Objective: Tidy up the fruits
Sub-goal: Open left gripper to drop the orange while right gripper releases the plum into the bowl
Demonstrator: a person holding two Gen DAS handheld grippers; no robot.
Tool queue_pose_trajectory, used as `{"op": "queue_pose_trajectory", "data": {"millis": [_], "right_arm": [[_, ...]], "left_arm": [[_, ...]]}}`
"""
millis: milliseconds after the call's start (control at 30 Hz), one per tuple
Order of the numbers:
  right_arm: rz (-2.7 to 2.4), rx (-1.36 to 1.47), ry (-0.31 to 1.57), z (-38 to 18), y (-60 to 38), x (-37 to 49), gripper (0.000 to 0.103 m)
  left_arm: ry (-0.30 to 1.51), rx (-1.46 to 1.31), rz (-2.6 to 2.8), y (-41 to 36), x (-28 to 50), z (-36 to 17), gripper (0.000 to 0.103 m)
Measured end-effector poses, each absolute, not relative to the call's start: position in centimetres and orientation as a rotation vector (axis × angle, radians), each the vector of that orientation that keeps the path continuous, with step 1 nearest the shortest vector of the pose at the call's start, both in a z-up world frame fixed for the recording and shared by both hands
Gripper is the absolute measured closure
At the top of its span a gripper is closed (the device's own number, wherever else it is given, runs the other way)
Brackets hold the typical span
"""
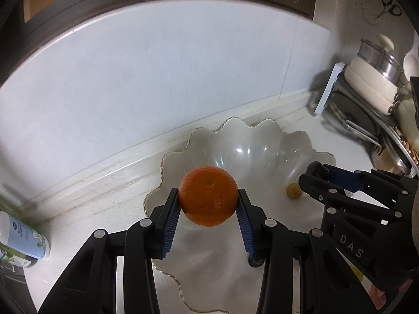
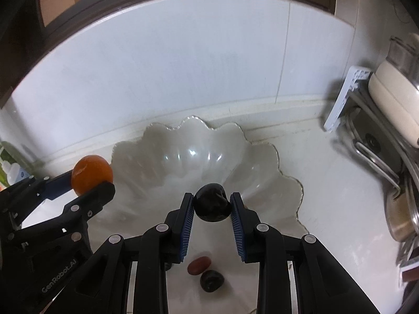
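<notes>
Left gripper (image 1: 208, 200) holds orange (image 1: 208, 195) over empty bowl (image 1: 264, 141).

Left gripper (image 1: 208, 204): black plastic linkage, silver round rivets, ribbed blue pads on fingers (image 1: 169, 225).
Right gripper (image 2: 212, 205): same black build; white "DAS" lettering on its side.

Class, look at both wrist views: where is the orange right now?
The orange is clamped in the left gripper, raised over the near left rim of the scalloped bowl; the right view shows it at far left.
</notes>
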State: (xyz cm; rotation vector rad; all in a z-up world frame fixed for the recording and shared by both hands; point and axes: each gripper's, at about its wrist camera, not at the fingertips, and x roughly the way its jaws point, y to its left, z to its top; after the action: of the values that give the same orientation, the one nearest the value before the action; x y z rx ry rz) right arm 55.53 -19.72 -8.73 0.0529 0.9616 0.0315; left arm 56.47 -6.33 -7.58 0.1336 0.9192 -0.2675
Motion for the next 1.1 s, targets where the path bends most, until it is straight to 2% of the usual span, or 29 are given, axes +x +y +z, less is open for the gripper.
{"op": "queue_pose_trajectory", "data": {"millis": [500,600,900,1100], "right_arm": [[0.015,0.065,1.050,-10.6,-20.4,56.4,0.071],[0.001,0.060,1.054,-10.6,-20.5,56.2,0.060],[-0.021,0.058,1.015,-9.3,-20.8,54.7,0.060],[-0.042,0.034,0.965,-7.7,-20.9,52.7,0.060]], "left_arm": [[1.011,0.155,-0.269,-7.3,57.9,-9.5,0.059],[1.002,0.151,-0.258,-7.2,57.7,-9.4,0.049],[0.936,0.195,-0.219,-7.1,56.3,-7.5,0.039],[0.879,0.207,-0.213,-7.1,54.3,-6.0,0.036]]}}
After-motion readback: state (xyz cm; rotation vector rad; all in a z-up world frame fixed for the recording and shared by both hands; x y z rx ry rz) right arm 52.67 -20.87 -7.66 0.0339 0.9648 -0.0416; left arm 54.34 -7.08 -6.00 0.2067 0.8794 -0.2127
